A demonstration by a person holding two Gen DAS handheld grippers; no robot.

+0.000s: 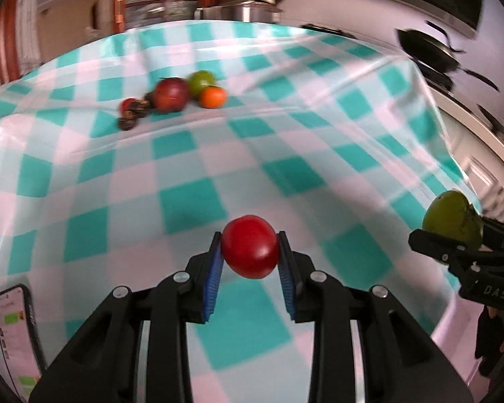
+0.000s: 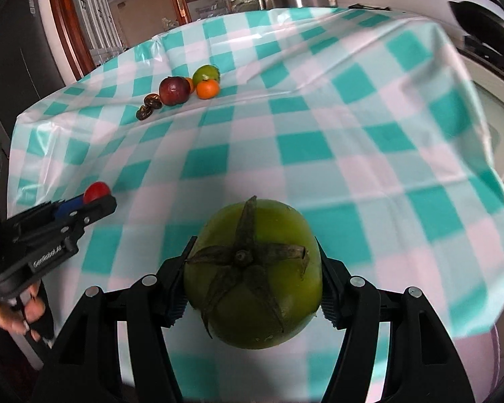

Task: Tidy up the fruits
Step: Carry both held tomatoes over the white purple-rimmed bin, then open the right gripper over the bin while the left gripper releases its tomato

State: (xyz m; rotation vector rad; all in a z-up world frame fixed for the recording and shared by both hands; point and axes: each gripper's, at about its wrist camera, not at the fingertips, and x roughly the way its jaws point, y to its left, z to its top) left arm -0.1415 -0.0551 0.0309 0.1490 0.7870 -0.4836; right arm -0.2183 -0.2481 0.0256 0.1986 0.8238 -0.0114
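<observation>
The checked tablecloth (image 2: 319, 127) covers the whole table, teal and pale squares, with creases running across the far half. It serves as the sorting surface.

The large green fruit (image 2: 253, 275) is the biggest item in hand. The right gripper (image 2: 252, 282) holds it, jaws part-open and pressing on its two sides, with the stem and dried calyx facing the camera. The fruit hangs clear above the near cloth, which suits carrying rather than placing. In the left wrist view the same fruit appears at the right edge.

The left gripper (image 1: 250, 252) is closed as far as its load allows on the small red fruit (image 1: 249, 247), the blue pads (image 1: 215, 268) seated on opposite sides. This fruit is also held off the cloth, above the near centre.

A fruit group lies at the far left of the table: a dark red fruit (image 1: 170, 94), a green fruit (image 1: 201, 80) behind it, an orange fruit (image 1: 212, 97) just beside both, then a small red fruit (image 1: 128, 104) and some small brown items (image 1: 127, 122) at the left end. The pieces touch or nearly touch, which suggests a collection point; both carried fruits probably belong there.

A phone (image 1: 15, 332) lies at the near left edge, well apart from the fruit.
</observation>
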